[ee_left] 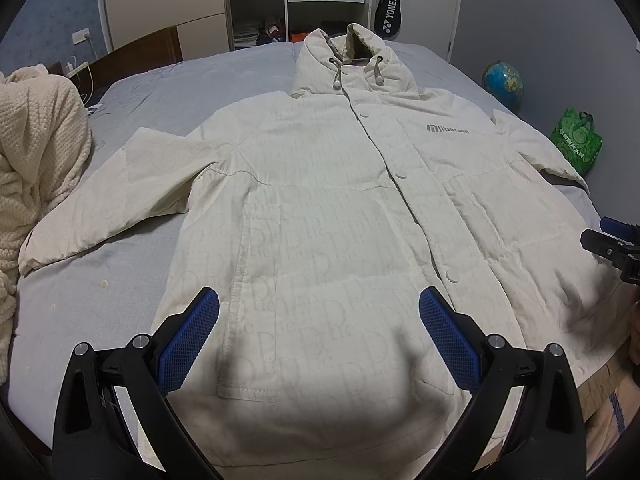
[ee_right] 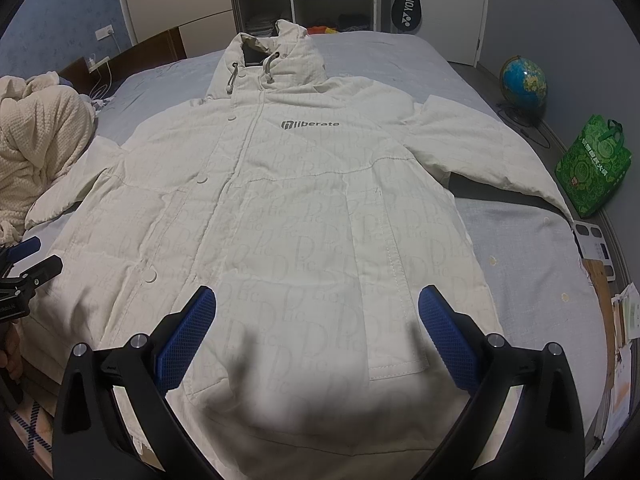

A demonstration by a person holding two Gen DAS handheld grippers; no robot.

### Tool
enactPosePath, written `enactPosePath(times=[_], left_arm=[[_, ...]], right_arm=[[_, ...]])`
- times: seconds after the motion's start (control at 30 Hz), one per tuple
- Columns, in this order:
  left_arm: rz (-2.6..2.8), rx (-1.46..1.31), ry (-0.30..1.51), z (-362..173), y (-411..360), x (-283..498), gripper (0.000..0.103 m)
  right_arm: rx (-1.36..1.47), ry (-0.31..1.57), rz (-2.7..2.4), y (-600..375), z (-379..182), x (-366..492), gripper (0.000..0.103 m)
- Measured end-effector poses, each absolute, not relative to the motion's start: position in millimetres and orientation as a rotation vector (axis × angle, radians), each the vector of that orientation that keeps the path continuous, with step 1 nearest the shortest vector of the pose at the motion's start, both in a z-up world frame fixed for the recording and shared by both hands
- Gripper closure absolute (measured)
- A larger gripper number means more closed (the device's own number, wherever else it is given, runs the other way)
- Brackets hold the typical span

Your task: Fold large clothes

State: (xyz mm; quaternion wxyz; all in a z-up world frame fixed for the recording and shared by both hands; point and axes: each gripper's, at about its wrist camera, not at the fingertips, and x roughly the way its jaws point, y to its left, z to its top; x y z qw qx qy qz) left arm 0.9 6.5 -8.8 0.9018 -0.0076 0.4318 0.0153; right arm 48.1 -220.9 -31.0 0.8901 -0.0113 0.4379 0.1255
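Both wrist views: low over hem, facing hood; share coat [ee_left: 320,208] front.

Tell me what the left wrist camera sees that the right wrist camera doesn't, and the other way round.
Left wrist only: the whole left-side sleeve lying flat, and the right gripper at the frame edge.

Right wrist only: the right-side sleeve full length, clutter on the floor beside the bed, and the left gripper.

Both: the cream hooded coat spread on the grey bed, cream blanket, globe, green bag.

You've got a cream jacket [ee_left: 320,208] w/ faint grey letter print, grey bedsheet [ee_left: 120,264], blue gripper pads [ee_left: 192,340], green bag [ee_right: 592,168].
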Motion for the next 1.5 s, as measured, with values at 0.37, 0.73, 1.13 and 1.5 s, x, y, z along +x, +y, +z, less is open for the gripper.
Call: enactPosePath(times=[0.37,0.73,1.13,1.5], left_arm=[[0.032,-0.014,0.895,-8,6,1,0.006],[0.031,-0.013,0.900,-9,5,2,0.007],[0.017,-0.062,0.975,-12,17,15,0.006],[0.101,-0.020,0.997,3,65,53,0.006]], right_arm=[[-0.022,0.910,0.261,-222,-32,49,0.006],[0.080,0.919,0.288,-237,-28,53,0.006],[0.411,0.908,0.252,-359,-12,92,0.006],[0.966,0.843,0.158,-512,-65,150,0.007]])
